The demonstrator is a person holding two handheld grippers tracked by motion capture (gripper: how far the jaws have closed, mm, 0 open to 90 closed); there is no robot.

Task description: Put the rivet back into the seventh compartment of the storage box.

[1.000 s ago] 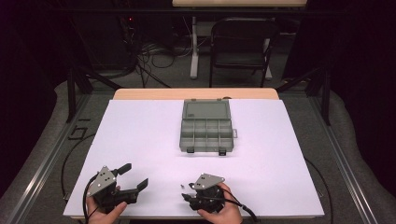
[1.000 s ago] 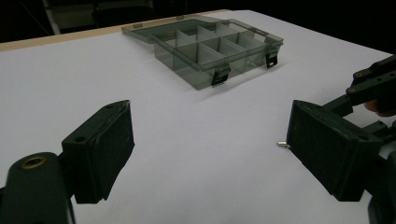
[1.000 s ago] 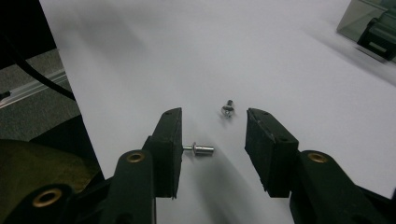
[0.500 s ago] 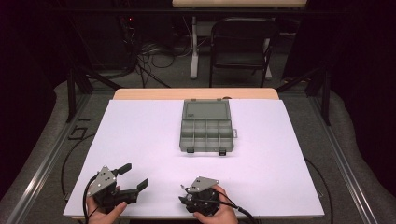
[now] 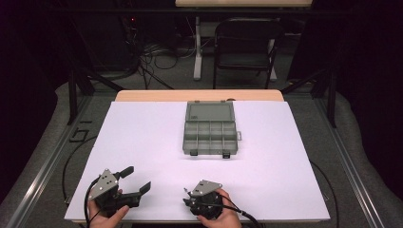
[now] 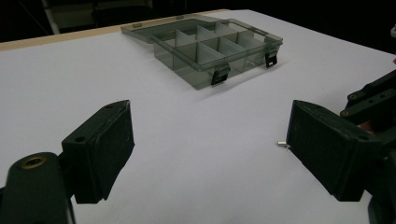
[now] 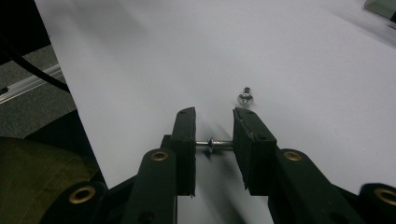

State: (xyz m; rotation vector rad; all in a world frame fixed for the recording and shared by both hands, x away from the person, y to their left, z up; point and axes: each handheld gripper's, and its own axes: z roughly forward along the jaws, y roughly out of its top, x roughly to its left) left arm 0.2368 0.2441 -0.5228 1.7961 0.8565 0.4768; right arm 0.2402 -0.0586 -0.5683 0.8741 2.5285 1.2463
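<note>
We are seated at a table covered in a white sheet (image 5: 142,142), holding a two-jaw gripper in each hand at the near edge. Our right gripper (image 7: 214,144) has just been closing, and in the right gripper view its black pads now pinch a small silver screw (image 7: 212,144) end to end, the screw lying crosswise between them with the sheet just beneath. A second screw (image 7: 244,97) lies loose on the sheet just beyond the right pad. Our left gripper (image 6: 210,149) rests near the left of the near edge with its jaws spread wide and nothing between them; a tiny metal piece (image 6: 281,143) lies beside its right jaw, too small to tell more. Farther off, near the middle of the table, sits an open smoky-grey compartment box (image 5: 210,134), its lid (image 5: 209,112) folded back on the far side and its dividers showing. We judge the main risk to be the grip itself: a thin screw caught only by its two ends could pivot, slip or spring out when lifted, and roll off the near edge. The jaws could also nudge the loose second screw away. We can read no brand, label or writing anywhere in these views.
</note>
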